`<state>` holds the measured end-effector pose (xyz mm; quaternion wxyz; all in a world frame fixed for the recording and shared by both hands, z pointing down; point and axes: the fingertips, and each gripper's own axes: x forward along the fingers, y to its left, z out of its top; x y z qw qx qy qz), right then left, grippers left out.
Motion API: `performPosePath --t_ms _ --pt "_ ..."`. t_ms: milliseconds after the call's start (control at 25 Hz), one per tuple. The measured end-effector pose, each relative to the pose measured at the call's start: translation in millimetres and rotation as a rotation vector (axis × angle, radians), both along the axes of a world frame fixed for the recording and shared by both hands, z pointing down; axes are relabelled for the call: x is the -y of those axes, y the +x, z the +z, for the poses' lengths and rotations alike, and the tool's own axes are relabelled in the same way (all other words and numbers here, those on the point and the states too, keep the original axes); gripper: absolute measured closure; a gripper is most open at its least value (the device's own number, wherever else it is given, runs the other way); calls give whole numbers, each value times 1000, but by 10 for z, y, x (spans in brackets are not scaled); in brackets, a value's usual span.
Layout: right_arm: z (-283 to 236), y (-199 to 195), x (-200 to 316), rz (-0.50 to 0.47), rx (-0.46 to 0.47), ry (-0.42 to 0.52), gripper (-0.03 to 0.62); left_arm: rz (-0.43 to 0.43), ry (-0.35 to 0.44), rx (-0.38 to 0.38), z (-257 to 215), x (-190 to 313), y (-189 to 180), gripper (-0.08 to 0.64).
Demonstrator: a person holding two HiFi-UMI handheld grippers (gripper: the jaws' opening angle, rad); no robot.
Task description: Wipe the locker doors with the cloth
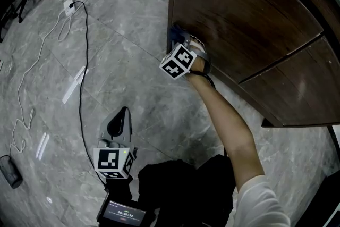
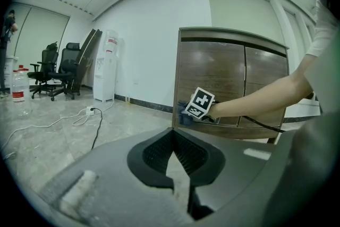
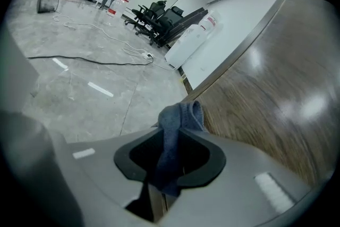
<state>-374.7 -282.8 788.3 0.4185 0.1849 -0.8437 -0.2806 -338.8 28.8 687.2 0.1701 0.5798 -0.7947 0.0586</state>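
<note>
Cable (image 1: 81, 87) crosses floor (image 1: 133, 24), apart from locker doors (image 1: 239, 18) and cloth (image 1: 175, 35).

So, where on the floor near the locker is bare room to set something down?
The grey stone floor is bare between the black cable and the dark wooden locker. Left of that cable it is crowded: thin white cable, white power strip. At the locker's edge the right gripper holds a blue cloth.
</note>
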Motion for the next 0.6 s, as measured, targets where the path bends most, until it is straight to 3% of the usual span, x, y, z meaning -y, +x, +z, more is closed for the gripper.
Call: performPosePath --t_ms 120,600 --pt "-148 -14 -8 5 27 -11 500 1 2 -6 -22 3 9 557" --pt "-1688 -154 39 -72 175 189 502 17 38 -9 -156 83 102 557"
